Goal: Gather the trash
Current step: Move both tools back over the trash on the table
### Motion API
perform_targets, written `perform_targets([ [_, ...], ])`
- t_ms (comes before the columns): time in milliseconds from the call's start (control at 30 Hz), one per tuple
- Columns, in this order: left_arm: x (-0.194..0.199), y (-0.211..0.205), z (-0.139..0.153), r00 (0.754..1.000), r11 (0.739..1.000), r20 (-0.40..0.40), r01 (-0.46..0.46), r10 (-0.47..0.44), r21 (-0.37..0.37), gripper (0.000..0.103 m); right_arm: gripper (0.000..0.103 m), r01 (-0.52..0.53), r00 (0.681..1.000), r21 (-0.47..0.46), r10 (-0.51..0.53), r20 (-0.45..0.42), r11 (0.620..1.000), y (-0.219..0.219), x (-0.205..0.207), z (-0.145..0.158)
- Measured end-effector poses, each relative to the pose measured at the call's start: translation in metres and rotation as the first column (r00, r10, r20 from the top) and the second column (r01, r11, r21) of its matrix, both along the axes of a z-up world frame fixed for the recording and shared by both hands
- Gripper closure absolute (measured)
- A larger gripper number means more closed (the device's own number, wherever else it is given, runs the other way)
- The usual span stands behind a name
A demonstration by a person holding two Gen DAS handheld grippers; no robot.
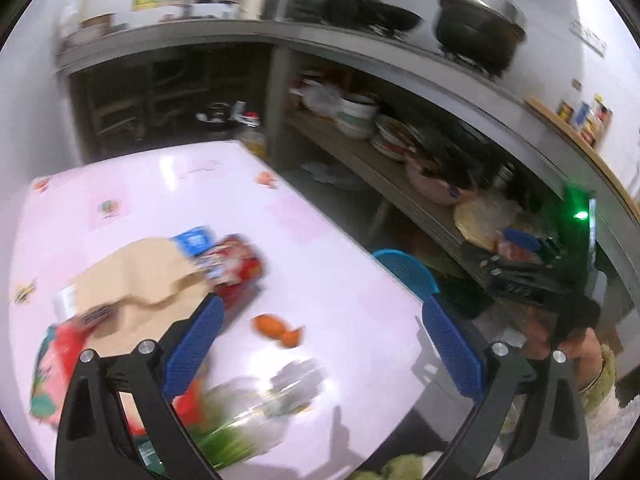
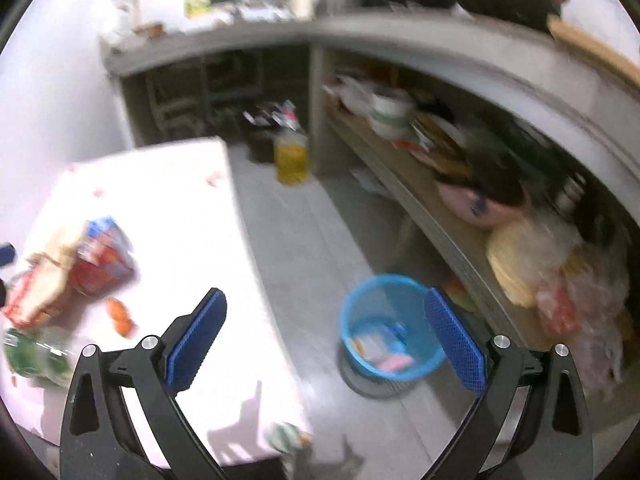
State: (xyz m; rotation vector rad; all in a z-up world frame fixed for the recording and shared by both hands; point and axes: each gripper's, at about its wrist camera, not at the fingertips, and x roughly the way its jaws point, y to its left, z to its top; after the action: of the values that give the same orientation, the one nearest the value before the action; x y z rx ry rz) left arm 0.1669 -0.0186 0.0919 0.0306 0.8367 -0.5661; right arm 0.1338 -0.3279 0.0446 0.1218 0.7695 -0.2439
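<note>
Lying along the left side of the pink desk is a loose heap of litter: a red-and-green snack packet at the near left corner, a tan paper bag spread over it, and a red foil packet with a blue-and-white wrapper at the bag's far edge. Nearer the middle sits a small orange peel or sweet wrapper, blurred, apart from the heap. Just in front of it a clear crinkled plastic bag with something green inside rests by the near edge.

The left gripper hovers over this litter with its fingers spread wide and nothing between them; the orange scrap and the clear bag fall within their span. All of this should be light and limp. The films will likely be slippery and crush flat, so pinching a bunched fold or a sealed seam looks safer than a flat face. The paper bag is stiffer and could be taken by its torn rim. The orange scrap is small and low, needing the fingers down close to the desk.

Further right, past the desk edge, the blue mesh bin stands on the floor by the lower shelf, with a few wrappers already in it. The right gripper hangs above the gap between desk and bin, fingers also wide apart and empty.
</note>
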Motion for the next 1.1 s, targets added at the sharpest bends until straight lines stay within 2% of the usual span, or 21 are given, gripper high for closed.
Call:
perform_targets([
  [67,-0.005,0.03,0.001,0.998,0.998,0.013,-0.06,0.06,-0.009,0.006,0.008,-0.087,0.991,0.038,0.082,0.102,0.996,0.014,0.0,0.014],
  [133,-0.009,0.055,0.0,0.993,0.993,0.017,-0.116,0.116,-0.013,0.006,0.008,-0.176,0.973,0.07,0.163,0.163,0.982,0.026,0.008,0.022],
  [167,-0.011,0.069,-0.001,0.988,0.988,0.015,-0.152,0.152,-0.02,0.006,0.008,-0.225,0.963,0.082,0.209,0.169,0.971,0.032,0.016,0.025],
  [233,-0.012,0.09,-0.003,0.979,0.978,0.007,-0.206,0.206,-0.032,0.006,0.008,-0.376,0.92,0.103,0.358,0.158,0.921,0.054,0.04,0.032],
  [300,-0.014,0.108,-0.004,0.968,0.966,0.003,-0.252,0.253,-0.054,0.006,0.008,-0.509,0.857,0.09,0.495,0.142,0.856,0.077,0.061,0.034],
  [367,-0.017,0.125,-0.006,0.955,0.951,0.002,-0.297,0.298,-0.082,0.006,0.008,-0.645,0.763,0.043,0.64,0.092,0.763,0.112,0.084,0.034],
  [433,-0.015,0.132,-0.008,0.949,0.945,-0.005,-0.314,0.315,-0.094,0.006,0.008,-0.732,0.681,0.01,0.731,0.052,0.681,0.146,0.099,0.033],
  [467,-0.015,0.135,-0.01,0.948,0.944,-0.008,-0.317,0.318,-0.096,0.006,0.008,-0.758,0.652,0.005,0.757,0.039,0.653,0.161,0.103,0.032],
  [500,-0.015,0.138,-0.012,0.948,0.944,-0.009,-0.317,0.317,-0.096,0.006,0.008,-0.794,0.608,0.016,0.793,0.017,0.608,0.176,0.113,0.029],
  [533,-0.015,0.138,-0.014,0.949,0.945,-0.01,-0.316,0.316,-0.088,0.006,0.008,-0.815,0.579,0.027,0.816,-0.001,0.578,0.188,0.121,0.026],
  [600,-0.014,0.138,-0.019,0.951,0.948,-0.012,-0.31,0.31,-0.071,0.006,0.008,-0.833,0.549,0.046,0.835,-0.042,0.551,0.21,0.138,0.016],
  [667,-0.013,0.137,-0.023,0.952,0.95,-0.017,-0.307,0.306,-0.066,0.006,0.009,-0.831,0.544,0.08,0.834,-0.091,0.551,0.228,0.157,0.003],
  [733,-0.011,0.138,-0.029,0.95,0.948,-0.021,-0.311,0.31,-0.065,0.006,0.024,-0.818,0.552,0.105,0.823,-0.133,0.565,0.238,0.171,-0.008],
  [833,-0.008,0.139,-0.036,0.949,0.946,-0.028,-0.317,0.315,-0.075,0.006,0.036,-0.787,0.568,0.151,0.798,-0.2,0.598,0.247,0.186,-0.027],
  [933,-0.002,0.142,-0.042,0.947,0.943,-0.045,-0.322,0.319,-0.084,0.006,0.058,-0.758,0.582,0.184,0.776,-0.242,0.626,0.249,0.19,-0.039],
  [967,-0.001,0.144,-0.044,0.945,0.942,-0.049,-0.326,0.323,-0.085,0.006,0.063,-0.752,0.583,0.192,0.773,-0.25,0.63,0.248,0.189,-0.041],
  [1100,0.004,0.148,-0.049,0.94,0.936,-0.06,-0.339,0.335,-0.09,0.007,0.098,-0.729,0.604,0.196,0.751,-0.268,0.656,0.244,0.187,-0.045],
])
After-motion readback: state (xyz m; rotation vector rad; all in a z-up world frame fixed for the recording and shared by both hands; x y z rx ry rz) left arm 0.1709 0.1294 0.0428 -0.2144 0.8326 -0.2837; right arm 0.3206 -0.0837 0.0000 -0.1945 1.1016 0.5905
